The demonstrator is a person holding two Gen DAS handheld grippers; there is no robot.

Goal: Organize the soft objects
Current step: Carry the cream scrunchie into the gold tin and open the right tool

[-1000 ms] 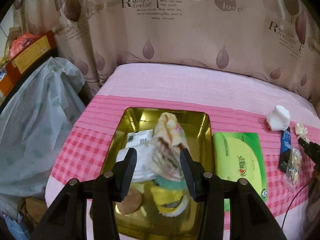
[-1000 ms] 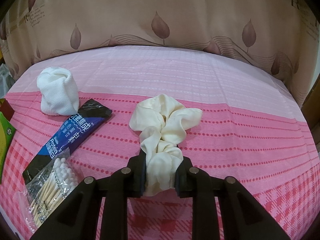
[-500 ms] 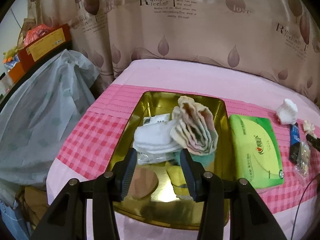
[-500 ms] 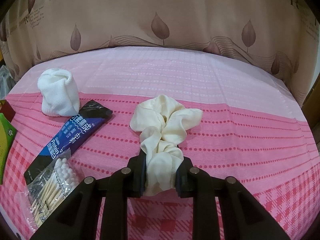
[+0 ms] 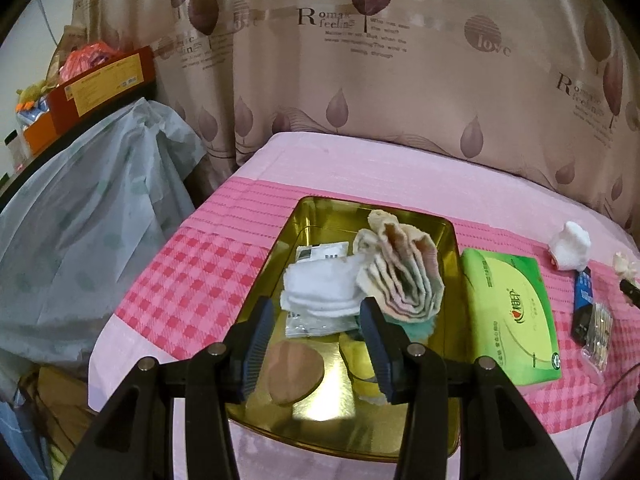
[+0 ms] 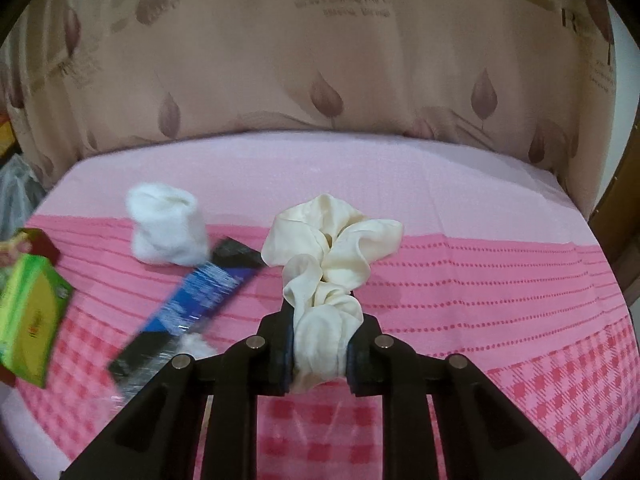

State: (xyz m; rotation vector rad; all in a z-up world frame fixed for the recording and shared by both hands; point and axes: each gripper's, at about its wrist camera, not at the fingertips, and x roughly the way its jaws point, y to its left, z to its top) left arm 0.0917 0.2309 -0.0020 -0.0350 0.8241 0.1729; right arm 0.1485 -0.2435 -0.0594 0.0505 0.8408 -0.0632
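Observation:
My left gripper [image 5: 318,312] is open and empty above the near part of a gold metal tray [image 5: 316,210]. In the tray lie a folded striped towel [image 5: 404,276], a white cloth [image 5: 320,288], a round tan puff [image 5: 290,372] and a yellow sponge [image 5: 358,360]. My right gripper [image 6: 320,320] is shut on a cream fabric scrunchie [image 6: 328,264] and holds it above the pink cloth. A rolled white sock [image 6: 168,228] stands left of it and also shows in the left wrist view [image 5: 570,244].
A green tissue pack [image 5: 510,312] lies right of the tray. A blue-black packet [image 6: 192,304] and a bag of cotton swabs [image 5: 598,328] lie beside the sock. A curtain [image 5: 400,80] hangs behind the table; a plastic-covered heap [image 5: 80,220] stands at left.
The left gripper has let go of the striped towel into the tray and pulled back and up. The right gripper has lifted the scrunchie off the cloth and moved, blurring the view.

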